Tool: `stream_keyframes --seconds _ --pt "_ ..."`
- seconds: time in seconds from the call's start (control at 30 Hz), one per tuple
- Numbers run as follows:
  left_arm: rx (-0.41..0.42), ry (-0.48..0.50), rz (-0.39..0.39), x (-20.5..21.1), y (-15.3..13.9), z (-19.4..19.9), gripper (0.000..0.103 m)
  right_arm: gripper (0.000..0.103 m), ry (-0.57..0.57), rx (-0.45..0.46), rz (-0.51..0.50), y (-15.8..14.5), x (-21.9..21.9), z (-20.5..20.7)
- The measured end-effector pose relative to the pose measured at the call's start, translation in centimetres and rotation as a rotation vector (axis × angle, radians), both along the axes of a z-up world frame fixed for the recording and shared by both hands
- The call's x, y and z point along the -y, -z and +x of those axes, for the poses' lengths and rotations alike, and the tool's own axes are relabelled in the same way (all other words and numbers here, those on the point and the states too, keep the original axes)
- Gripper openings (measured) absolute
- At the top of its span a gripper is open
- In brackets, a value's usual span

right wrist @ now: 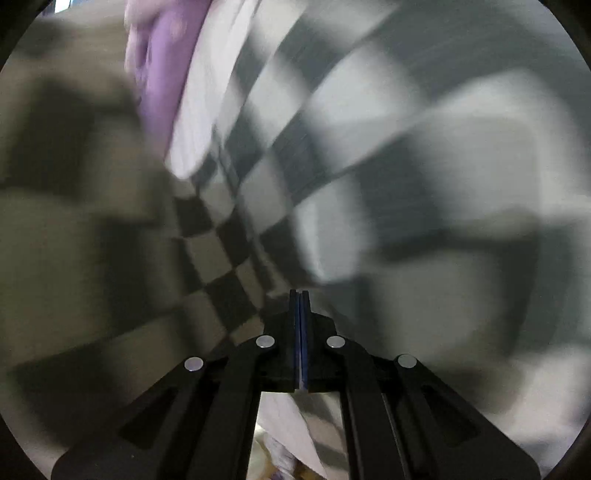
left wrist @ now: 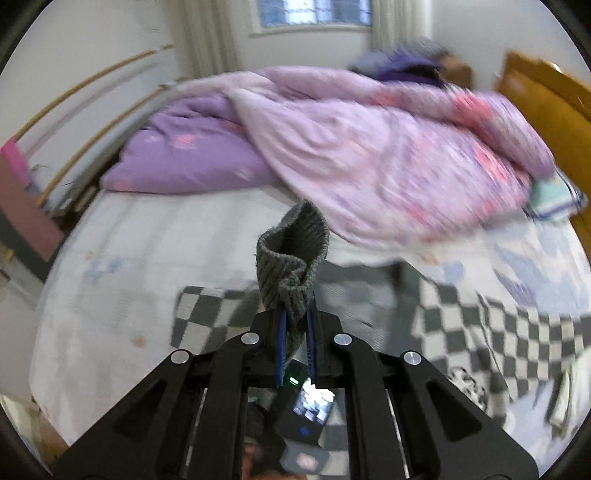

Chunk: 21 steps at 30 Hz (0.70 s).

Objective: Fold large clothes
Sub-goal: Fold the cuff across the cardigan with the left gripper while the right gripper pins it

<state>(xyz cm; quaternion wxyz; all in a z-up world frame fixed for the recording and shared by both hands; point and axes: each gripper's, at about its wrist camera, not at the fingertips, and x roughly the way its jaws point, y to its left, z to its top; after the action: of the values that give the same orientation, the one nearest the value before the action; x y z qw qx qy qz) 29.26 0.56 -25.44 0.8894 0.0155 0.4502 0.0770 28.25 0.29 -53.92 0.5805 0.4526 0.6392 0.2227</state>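
Note:
A black-and-white checkered garment [left wrist: 491,328] lies spread on the bed's white sheet [left wrist: 122,266]. My left gripper [left wrist: 295,317] is shut on its grey ribbed knit cuff [left wrist: 291,258], which stands up from the jaws above the bed. In the right wrist view the checkered garment [right wrist: 332,155] fills the frame, strongly blurred. My right gripper [right wrist: 300,295] has its jaws pressed together just above the cloth; no fabric shows between them.
A pink and purple quilt [left wrist: 369,147] is heaped across the back of the bed. A wooden headboard [left wrist: 546,92] stands at the right. Bamboo poles [left wrist: 92,125] lean at the left wall. A window [left wrist: 314,14] is behind.

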Motion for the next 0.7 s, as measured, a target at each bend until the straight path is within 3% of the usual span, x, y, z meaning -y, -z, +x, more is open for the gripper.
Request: stream_keyframes --seconds 0.1,0.2,0.37,0.43,0.5,0.57,0.67,0.7 --pt "-0.077 0.065 0.018 4.6 4.3 0.4 0.009 0.001 0.086 -0.042 -0.077 -1.0 8.0 -2.9" --pt "-0.154 0.092 0.027 7.6 8.9 1.2 0.009 0.001 0.190 -0.057 -0.268 -3.4 17.3 -6.5" --pt "-0.269 0.159 0.031 12.5 15.6 1.3 0.011 0.001 0.328 -0.069 -0.502 -6.2 26.8 -9.9" --pt "-0.357 0.240 0.001 14.3 17.8 1.2 0.027 0.001 0.346 -0.048 -0.552 -6.6 28.3 -10.8" --pt "-0.401 0.309 -0.043 15.0 18.4 0.6 0.042 0.011 0.350 -0.053 -0.584 -7.7 28.6 -10.9" --pt "-0.373 0.327 -0.045 14.5 17.7 -0.4 0.067 0.024 0.360 -0.048 -0.602 -8.3 29.5 -11.2" --pt "-0.364 0.306 -0.105 10.6 16.0 -1.7 0.076 0.061 0.360 -0.049 -0.644 -9.0 29.7 -10.6" --pt "-0.373 0.291 -0.124 9.3 15.7 -1.8 0.076 0.065 0.358 -0.047 -0.652 -8.8 29.9 -10.2"
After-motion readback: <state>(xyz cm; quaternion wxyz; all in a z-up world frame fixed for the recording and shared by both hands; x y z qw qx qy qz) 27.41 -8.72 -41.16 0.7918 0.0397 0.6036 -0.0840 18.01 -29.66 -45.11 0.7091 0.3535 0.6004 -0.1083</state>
